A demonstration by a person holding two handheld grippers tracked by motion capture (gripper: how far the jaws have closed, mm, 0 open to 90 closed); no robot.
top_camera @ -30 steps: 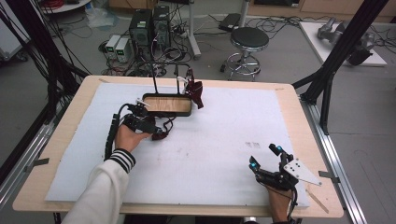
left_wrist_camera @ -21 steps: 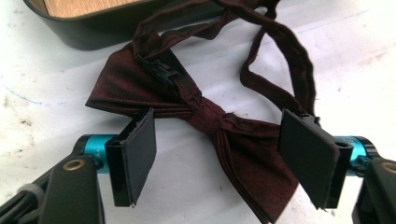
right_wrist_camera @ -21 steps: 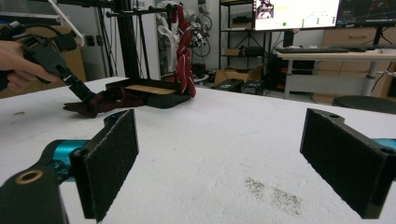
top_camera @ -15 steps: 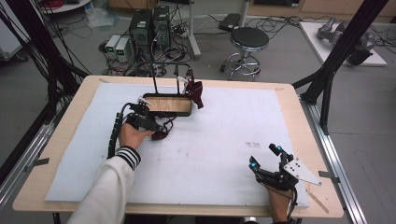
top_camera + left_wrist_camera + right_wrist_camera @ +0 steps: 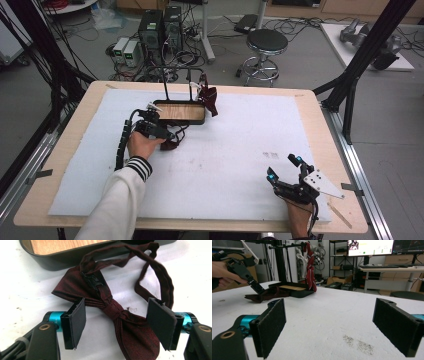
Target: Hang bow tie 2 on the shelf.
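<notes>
The left gripper (image 5: 116, 322) stands over a dark red bow tie (image 5: 112, 312) lying flat on the white table cover (image 5: 30, 287). Its jaws have just been closing and now sit part open, one pad to each side of the tie's knot, with a gap left on both sides, so nothing is gripped yet. Just beyond the jaws the tie's strap (image 5: 155, 272) loops away, its black clasp lying on the near wing. Past that, the black-rimmed wooden tray (image 5: 50, 250) of the stand sits close by, the strap's far end reaching its rim.

In the high view a second dark red tie (image 5: 209, 97) already hangs on the stand's rail (image 5: 192, 80) above the tray, so one piece looks done. This tie is apparently at the pick-up step: closing, lifting and hanging are left.

The right gripper (image 5: 285, 172) rests well apart at the table's near corner, jaws wide open and empty.
</notes>
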